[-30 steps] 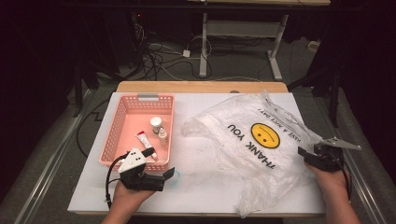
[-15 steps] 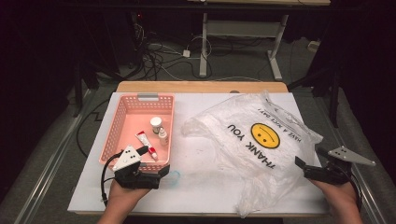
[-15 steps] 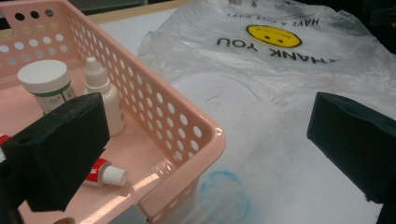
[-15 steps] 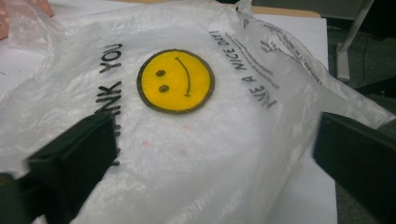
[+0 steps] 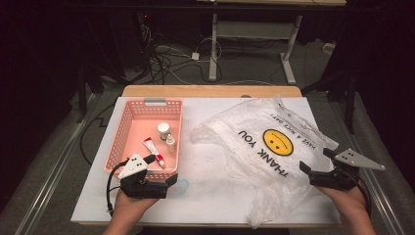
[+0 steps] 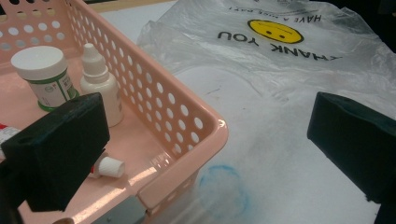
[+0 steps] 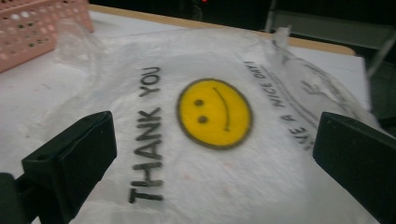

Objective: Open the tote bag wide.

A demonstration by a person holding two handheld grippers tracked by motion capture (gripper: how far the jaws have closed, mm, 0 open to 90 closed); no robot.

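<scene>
Overhead light is brightening the white surface [image 5: 210,196] in the high view while the room at the frame's top and sides is falling into darkness. Glare is washing over the plastic bag [image 7: 210,154] in the right gripper view, which is blurring slightly throughout.

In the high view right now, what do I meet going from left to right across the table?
Left gripper → pink basket → tube → jar → plastic bag → right gripper.
</scene>
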